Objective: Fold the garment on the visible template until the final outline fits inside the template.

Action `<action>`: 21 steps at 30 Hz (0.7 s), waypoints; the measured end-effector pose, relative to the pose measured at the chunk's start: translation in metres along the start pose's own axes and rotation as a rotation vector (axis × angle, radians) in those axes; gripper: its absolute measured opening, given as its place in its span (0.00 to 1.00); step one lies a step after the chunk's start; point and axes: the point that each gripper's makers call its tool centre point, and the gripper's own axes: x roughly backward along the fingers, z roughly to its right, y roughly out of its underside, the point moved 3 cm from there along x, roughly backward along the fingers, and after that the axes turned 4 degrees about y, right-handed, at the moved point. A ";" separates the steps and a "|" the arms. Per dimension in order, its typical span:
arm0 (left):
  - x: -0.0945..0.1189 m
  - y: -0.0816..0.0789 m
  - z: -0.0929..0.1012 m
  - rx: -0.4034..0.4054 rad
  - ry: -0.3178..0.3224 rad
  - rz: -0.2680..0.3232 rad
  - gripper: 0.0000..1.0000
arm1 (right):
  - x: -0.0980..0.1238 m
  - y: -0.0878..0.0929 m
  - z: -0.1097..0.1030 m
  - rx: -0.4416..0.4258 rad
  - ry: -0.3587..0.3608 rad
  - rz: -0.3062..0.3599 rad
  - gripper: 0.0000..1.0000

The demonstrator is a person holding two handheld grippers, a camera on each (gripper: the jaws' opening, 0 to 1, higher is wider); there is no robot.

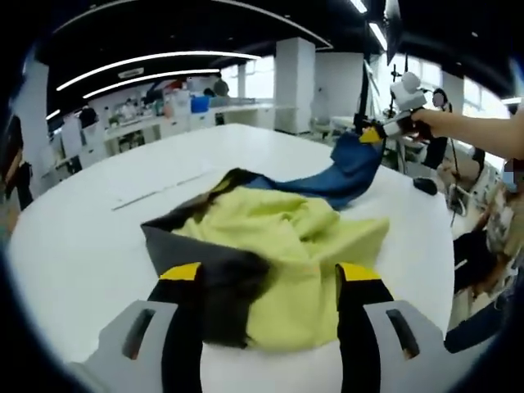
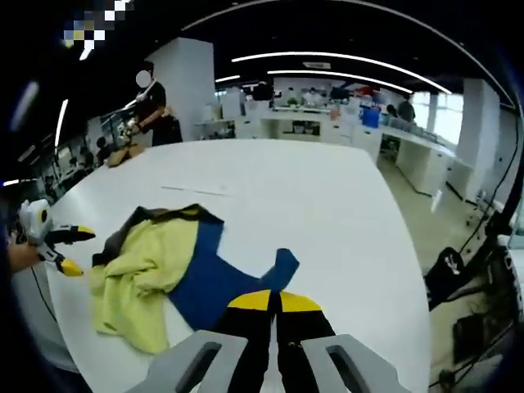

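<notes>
Left gripper (image 1: 266,274) jaws spread apart over crumpled yellow, grey and blue garment (image 1: 286,237) on white table (image 1: 74,246). Right gripper (image 2: 273,301) clamped on garment's blue sleeve end, lifted above table

The garment (image 1: 278,246) lay bunched up on the surface (image 1: 74,246), with one end reaching between the left gripper (image 1: 268,282). Its far end was lifted off the surface by the right gripper (image 1: 372,135). In the right gripper view, the left gripper (image 2: 70,250) sat at the surface's left edge, just beside the garment (image 2: 176,274).
</notes>
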 end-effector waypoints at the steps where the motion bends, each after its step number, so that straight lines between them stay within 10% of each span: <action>1: 0.003 0.002 -0.001 0.004 -0.003 -0.003 0.64 | -0.001 0.004 0.004 0.020 0.016 -0.011 0.00; 21: 0.044 0.025 -0.036 0.126 -0.124 -0.005 0.60 | -0.013 0.052 0.046 -0.062 0.151 -0.114 0.00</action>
